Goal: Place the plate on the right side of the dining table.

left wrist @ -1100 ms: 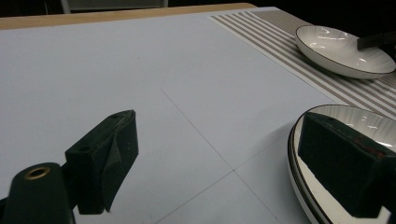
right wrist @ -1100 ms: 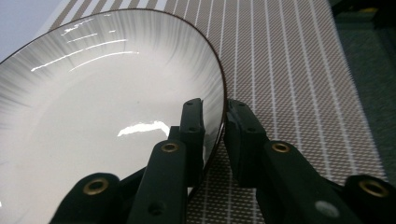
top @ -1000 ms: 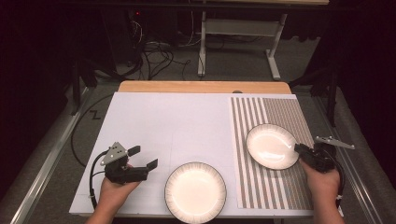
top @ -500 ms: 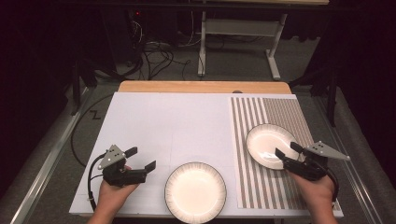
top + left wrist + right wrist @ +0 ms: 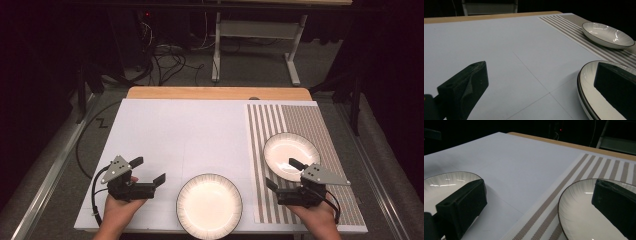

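Small plate (image 5: 291,156): lay on striped mat (image 5: 320,127), tabletop (image 5: 180,130) right. Right tongs (image 5: 282,173) just beside its near rim, jaws just opened wide, nothing between. Large plate (image 5: 209,205): near edge, centre. Left tongs (image 5: 148,170) beside it, released, empty.

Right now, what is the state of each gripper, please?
Left gripper: open, holding nothing.
Right gripper: jaws have just been opening, now open, nothing between them.

Front plate (image 5: 209,206) on white sheet (image 5: 175,130); second plate (image 5: 291,155) right, behind, on striped mat (image 5: 300,120).
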Demonstrator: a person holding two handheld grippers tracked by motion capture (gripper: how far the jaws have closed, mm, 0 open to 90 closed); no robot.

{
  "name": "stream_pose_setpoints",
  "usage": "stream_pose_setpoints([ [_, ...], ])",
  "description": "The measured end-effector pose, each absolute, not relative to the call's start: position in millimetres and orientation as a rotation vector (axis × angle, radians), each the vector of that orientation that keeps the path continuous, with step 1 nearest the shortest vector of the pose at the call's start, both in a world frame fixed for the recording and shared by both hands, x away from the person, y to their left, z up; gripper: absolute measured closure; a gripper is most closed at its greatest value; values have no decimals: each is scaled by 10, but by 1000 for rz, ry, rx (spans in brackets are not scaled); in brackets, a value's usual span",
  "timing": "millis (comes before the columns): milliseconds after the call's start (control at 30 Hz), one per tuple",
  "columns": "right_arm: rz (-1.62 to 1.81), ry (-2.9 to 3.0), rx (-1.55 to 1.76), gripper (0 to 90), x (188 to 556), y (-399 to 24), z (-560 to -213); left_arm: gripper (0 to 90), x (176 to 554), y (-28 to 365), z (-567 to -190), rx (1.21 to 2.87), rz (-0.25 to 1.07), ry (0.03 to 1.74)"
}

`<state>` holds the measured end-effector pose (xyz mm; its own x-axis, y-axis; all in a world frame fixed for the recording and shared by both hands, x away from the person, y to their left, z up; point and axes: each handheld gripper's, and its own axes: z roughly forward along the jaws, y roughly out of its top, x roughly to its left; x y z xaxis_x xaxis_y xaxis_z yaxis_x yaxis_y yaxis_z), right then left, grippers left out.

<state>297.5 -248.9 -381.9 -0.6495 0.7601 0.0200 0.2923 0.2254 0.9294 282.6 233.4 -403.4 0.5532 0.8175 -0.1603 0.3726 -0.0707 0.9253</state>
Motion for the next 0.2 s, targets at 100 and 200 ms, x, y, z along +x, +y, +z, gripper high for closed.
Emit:
stream_pose_setpoints([
  [100,1428,2056,937,8,2929,-2441,-3784,1,2812,2336,-4009,1665,510,1008],
  [200,1441,2046,923,8,2898,-2420,-3756,1,2797,2340,-3985,1661,515,999],
])
